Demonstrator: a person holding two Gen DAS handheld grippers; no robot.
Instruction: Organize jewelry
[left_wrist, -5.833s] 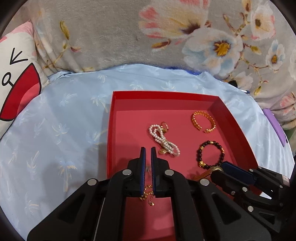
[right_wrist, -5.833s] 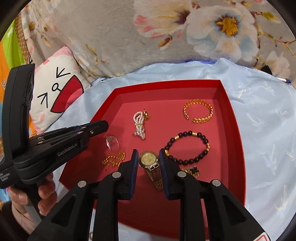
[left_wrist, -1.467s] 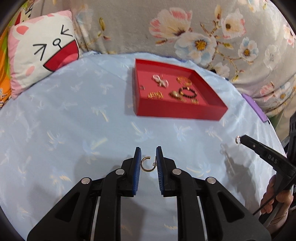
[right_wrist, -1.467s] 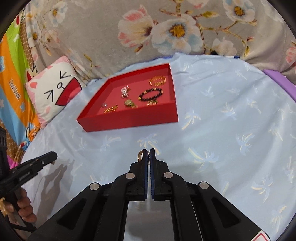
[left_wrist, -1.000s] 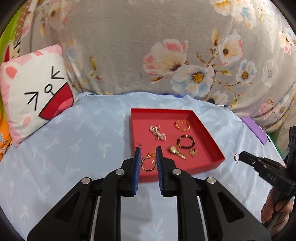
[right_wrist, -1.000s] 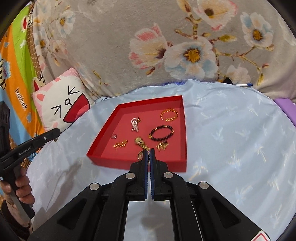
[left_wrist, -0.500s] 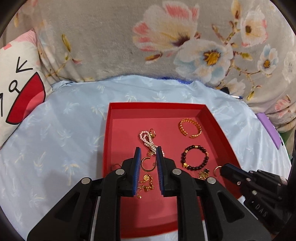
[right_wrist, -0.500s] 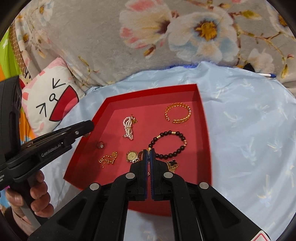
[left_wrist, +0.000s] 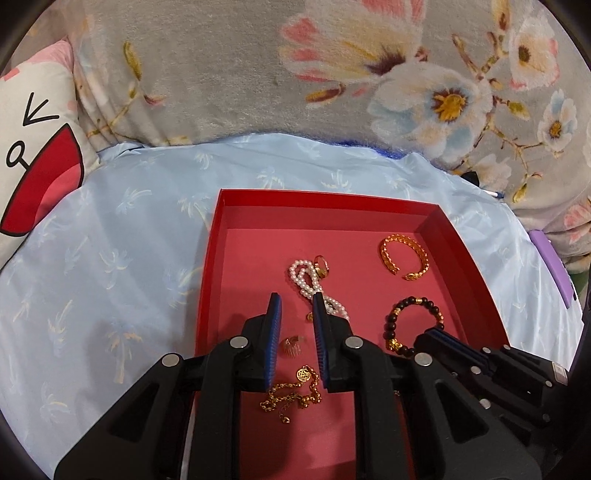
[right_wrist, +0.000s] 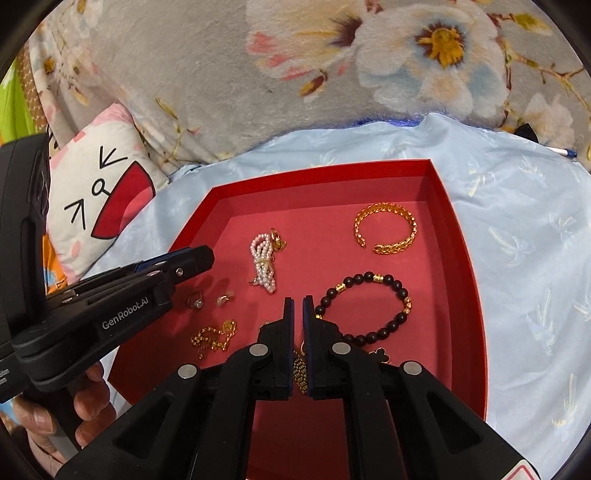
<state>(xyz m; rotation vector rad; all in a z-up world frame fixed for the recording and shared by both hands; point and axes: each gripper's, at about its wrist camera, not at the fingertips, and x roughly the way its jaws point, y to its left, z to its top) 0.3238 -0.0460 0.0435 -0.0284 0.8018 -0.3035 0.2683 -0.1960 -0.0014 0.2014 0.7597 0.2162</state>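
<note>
Over the red tray on the blue bedspread, both tools hang low above the jewelry. I judge this the drop-off step: the left gripper, fingers spread, has a small gold earring lying on the tray floor beneath them. The right gripper, pressed nearly together beside the black bead bracelet, may pinch something, though I cannot tell; it should part, then both lift clear.

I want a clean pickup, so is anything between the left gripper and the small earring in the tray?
Nothing visible. The earring lies on the tray floor, inside the left gripper's open jaws. The chain lies nearer the camera and the pearls lie past the tips.
</note>
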